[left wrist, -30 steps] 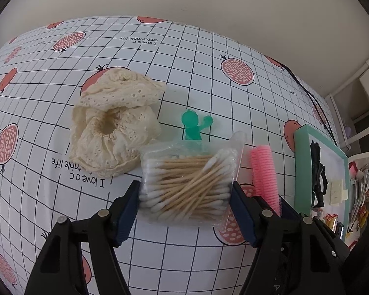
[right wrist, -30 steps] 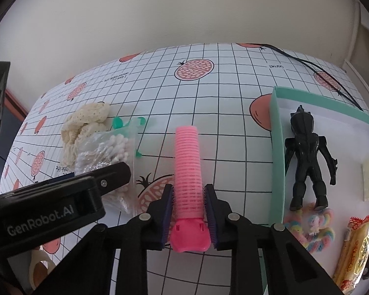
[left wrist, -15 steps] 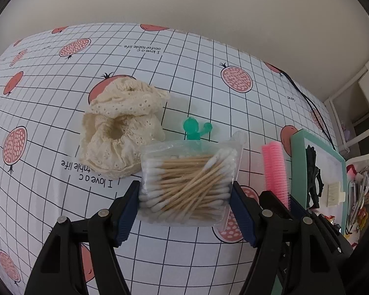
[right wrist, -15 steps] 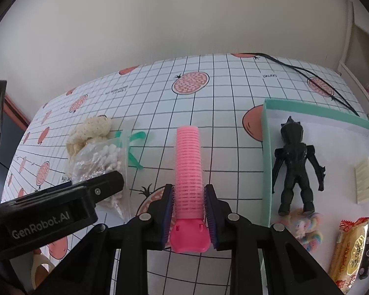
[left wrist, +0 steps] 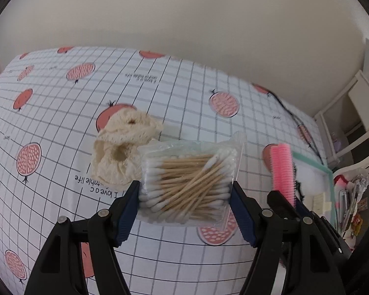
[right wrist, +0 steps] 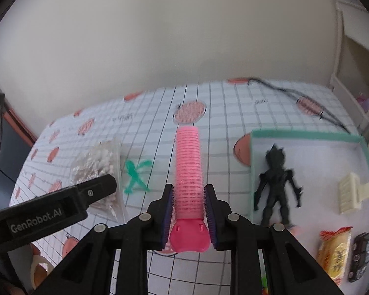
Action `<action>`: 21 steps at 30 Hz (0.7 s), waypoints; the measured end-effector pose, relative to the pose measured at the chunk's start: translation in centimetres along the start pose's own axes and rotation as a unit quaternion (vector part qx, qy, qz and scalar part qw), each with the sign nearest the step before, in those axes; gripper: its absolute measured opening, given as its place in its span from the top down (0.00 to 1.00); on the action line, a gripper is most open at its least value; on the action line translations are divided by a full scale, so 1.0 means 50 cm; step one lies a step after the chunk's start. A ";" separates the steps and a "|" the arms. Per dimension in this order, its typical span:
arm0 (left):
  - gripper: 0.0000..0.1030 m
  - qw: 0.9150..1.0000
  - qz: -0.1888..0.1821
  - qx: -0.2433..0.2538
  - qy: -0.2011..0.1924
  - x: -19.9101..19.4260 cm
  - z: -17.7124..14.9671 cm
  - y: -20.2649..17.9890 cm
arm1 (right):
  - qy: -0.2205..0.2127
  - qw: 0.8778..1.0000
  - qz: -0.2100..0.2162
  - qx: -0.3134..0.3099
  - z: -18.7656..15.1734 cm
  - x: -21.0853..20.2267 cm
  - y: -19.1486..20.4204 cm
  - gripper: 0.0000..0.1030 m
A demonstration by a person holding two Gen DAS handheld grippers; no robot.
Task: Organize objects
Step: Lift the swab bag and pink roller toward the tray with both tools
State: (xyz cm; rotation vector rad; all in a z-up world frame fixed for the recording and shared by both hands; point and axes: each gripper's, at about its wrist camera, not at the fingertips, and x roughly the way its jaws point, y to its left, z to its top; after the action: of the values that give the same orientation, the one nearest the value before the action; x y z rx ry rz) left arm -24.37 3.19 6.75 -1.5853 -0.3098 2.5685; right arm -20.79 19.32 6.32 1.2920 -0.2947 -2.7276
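The left gripper [left wrist: 185, 194] clamps the cotton swab bag [left wrist: 188, 182]; the right gripper [right wrist: 189, 205] clamps the pink roller [right wrist: 188, 172]. Both are now higher above the checked bench [left wrist: 61, 113] than a second ago. At three o'clock sits the green tray [right wrist: 305, 135]; the green figure [right wrist: 135, 175] lies uncovered.

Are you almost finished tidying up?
About halfway. The black figure, cream clip and snack packet already lie in the green tray. The left tongs hold the cotton swab bag; the right tongs hold the pink roller. The cream scrunchie and green toy remain on the table.
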 end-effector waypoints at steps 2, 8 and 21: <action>0.30 1.000 -0.006 0.001 -0.008 -0.015 0.001 -0.013 | -0.015 1.000 -0.004 0.008 0.006 -0.022 -0.015 0.74; 0.30 0.999 -0.017 0.016 -0.022 -0.050 -0.001 -0.052 | -0.044 0.998 -0.025 0.022 0.029 -0.078 -0.063 0.74; 0.30 0.996 -0.043 0.072 -0.019 -0.072 -0.031 -0.169 | -0.057 0.995 -0.071 0.045 0.034 -0.167 -0.186 0.74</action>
State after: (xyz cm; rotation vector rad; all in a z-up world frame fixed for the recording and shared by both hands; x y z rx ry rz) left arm -21.48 10.89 11.16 -1.4422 -0.1863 2.4971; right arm -16.98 30.14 11.61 1.2249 -0.3529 -2.9449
